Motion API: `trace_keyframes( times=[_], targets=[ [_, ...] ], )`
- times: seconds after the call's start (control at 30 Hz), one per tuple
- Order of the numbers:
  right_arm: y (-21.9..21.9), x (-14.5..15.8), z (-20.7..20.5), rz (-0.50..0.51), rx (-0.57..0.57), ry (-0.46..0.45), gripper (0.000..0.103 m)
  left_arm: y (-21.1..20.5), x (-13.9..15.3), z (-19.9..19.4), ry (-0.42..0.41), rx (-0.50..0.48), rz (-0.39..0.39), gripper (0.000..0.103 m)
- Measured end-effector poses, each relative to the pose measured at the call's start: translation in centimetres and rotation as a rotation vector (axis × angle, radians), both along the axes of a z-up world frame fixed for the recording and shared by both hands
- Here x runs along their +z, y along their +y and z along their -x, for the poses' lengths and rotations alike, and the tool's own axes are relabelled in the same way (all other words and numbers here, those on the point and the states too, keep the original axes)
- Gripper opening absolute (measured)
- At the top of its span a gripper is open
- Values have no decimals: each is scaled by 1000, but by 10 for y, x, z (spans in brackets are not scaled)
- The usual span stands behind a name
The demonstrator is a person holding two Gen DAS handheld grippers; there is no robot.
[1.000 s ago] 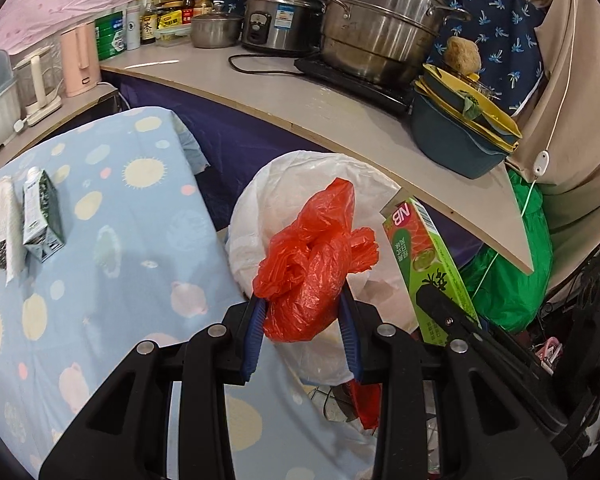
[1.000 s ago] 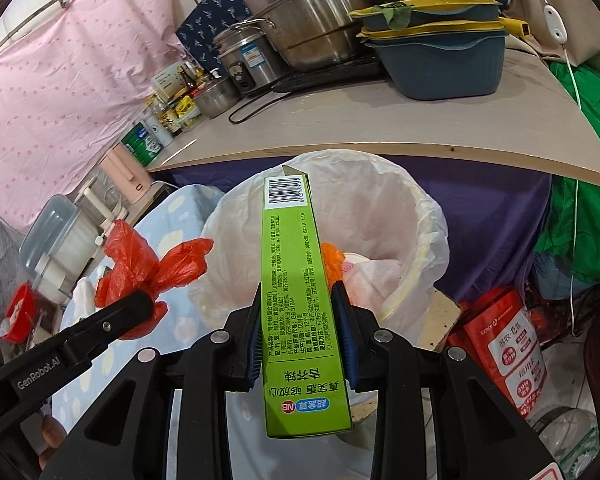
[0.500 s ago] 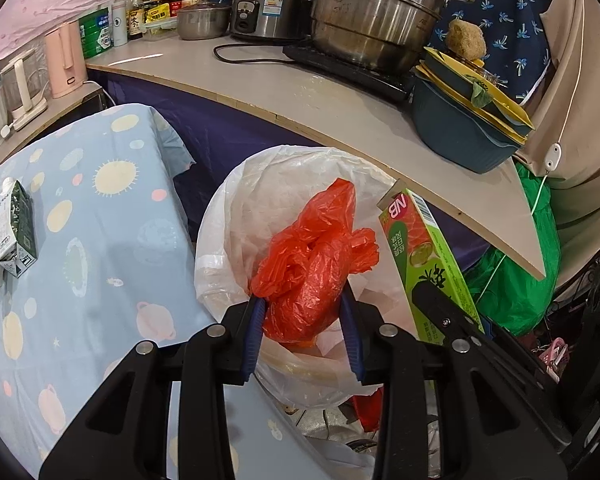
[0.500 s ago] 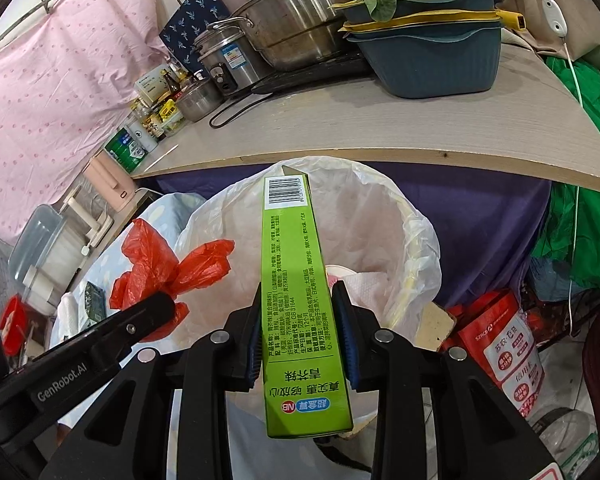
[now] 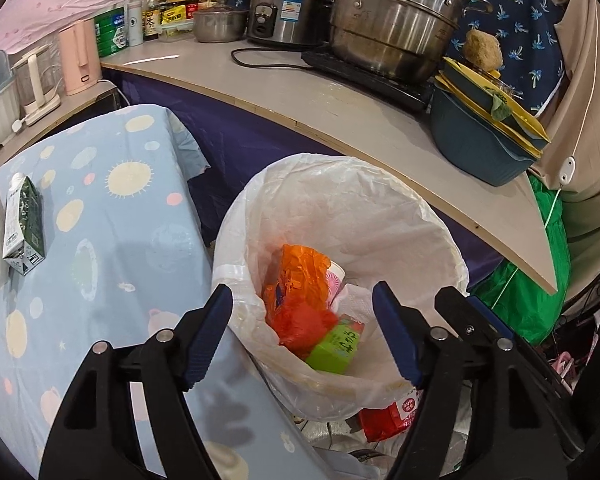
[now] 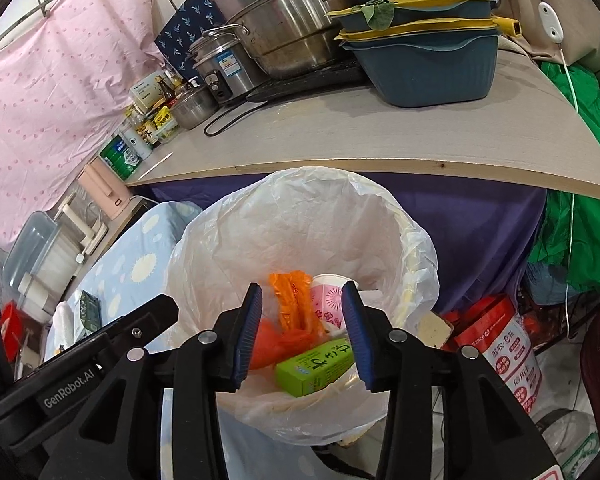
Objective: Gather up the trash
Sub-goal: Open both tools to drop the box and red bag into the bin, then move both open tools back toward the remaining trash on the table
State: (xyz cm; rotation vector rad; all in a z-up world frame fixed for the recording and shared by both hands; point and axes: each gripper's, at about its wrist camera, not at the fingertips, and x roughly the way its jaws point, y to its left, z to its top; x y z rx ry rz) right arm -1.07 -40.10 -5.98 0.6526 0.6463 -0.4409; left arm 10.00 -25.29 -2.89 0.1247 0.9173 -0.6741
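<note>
Blue-padded, both tools now gape wide and empty: the left tool (image 5: 302,332) has dropped its red bag (image 5: 304,320), the right tool (image 6: 302,330) its green carton (image 6: 314,366), into the lined bin (image 6: 412,240). A milk carton (image 5: 23,226) remains near the desk's (image 5: 112,240) left edge.

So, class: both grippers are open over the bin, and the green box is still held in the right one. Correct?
Not quite. The right gripper is empty; the green box lies in the bin, as the right wrist view shows. The left gripper is open too.
</note>
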Motion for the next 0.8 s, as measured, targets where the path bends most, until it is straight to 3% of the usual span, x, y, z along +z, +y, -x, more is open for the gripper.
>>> trace_keyframes(
  times=[0.27, 0.8],
  targets=[
    [11, 10, 0, 18, 12, -11, 48, 17, 6, -2, -2, 31, 14, 70],
    [52, 27, -13, 47, 77, -20, 50, 70, 11, -16, 1, 117, 27, 71]
  ],
)
